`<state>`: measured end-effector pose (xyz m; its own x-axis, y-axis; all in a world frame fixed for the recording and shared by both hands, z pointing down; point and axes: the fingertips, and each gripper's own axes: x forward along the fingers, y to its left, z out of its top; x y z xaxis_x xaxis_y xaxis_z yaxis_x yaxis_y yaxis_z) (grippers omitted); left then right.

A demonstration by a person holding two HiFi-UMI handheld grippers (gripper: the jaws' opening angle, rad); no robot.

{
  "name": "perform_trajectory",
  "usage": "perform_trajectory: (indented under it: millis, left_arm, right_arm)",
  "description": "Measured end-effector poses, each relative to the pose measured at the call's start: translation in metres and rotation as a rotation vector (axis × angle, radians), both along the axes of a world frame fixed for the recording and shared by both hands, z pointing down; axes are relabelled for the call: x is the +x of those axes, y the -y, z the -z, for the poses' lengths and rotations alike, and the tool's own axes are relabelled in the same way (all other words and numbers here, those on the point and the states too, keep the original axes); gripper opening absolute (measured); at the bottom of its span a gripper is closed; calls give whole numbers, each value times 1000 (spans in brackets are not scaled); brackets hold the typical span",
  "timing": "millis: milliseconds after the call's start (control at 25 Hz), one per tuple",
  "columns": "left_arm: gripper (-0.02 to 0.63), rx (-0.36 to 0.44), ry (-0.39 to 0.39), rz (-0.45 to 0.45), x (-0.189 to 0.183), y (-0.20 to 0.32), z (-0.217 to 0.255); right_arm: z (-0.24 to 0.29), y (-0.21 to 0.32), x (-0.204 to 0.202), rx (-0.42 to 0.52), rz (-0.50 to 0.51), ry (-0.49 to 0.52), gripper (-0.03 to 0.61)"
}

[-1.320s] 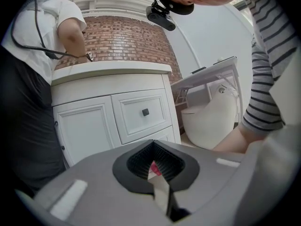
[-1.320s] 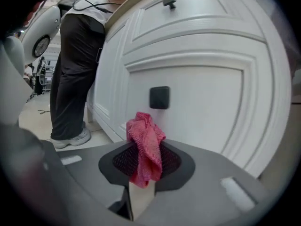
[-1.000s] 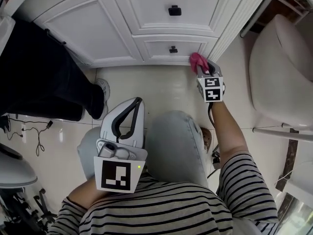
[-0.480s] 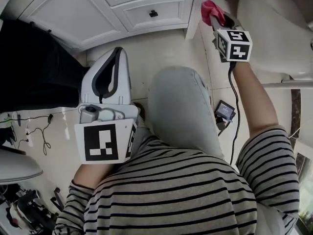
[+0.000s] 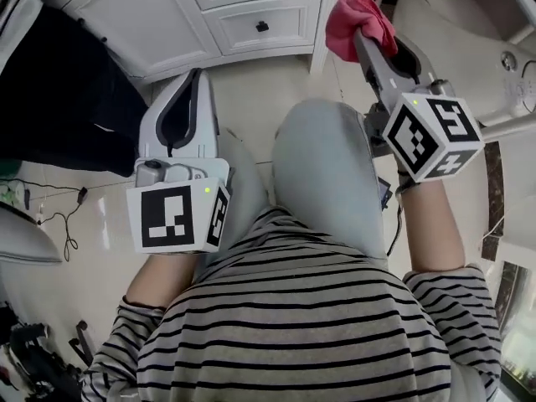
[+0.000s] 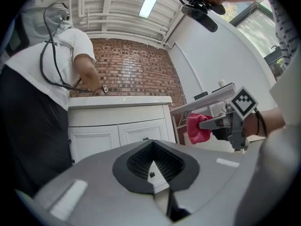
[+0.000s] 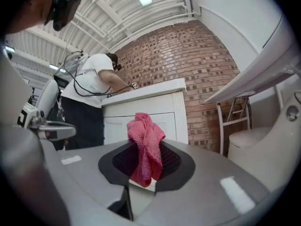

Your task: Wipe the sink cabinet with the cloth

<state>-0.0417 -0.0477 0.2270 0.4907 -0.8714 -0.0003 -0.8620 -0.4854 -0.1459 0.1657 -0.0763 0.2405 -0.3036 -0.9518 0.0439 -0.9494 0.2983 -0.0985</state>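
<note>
The pink cloth (image 5: 358,22) is bunched between the jaws of my right gripper (image 5: 368,44), which is shut on it. The gripper is raised in the air, right of the white sink cabinet (image 5: 193,15) and clear of it. In the right gripper view the cloth (image 7: 146,145) hangs down in front of the cabinet (image 7: 155,112). My left gripper (image 5: 186,111) is shut and holds nothing. It sits low over the person's left knee and points at the cabinet doors (image 6: 117,131). The left gripper view also catches the cloth (image 6: 197,128) off to the right.
A person in a white top and dark trousers (image 5: 59,82) stands at the cabinet's left side. A white toilet (image 5: 469,23) stands to the right. Cables (image 5: 59,212) lie on the tiled floor at left. A brick wall (image 7: 202,55) rises behind the cabinet.
My right gripper has carried the cloth up and away from the cabinet's lower right corner, toward the camera. The left gripper has also risen closer.
</note>
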Motion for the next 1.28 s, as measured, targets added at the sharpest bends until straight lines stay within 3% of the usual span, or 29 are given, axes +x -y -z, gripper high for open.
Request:
perform_trajectory:
  millis: [240, 600, 1280]
  left_arm:
    - [-5, 3, 6, -9, 5, -23, -12]
    - [-5, 8, -17, 7, -7, -24, -19]
    - [-5, -19, -24, 14, -14, -18, -26]
  right_arm:
    - [2, -63, -37, 44, 4, 144, 83]
    - [-7, -76, -69, 47, 34, 91, 78]
    - [-13, -71, -74, 41, 21, 47, 78]
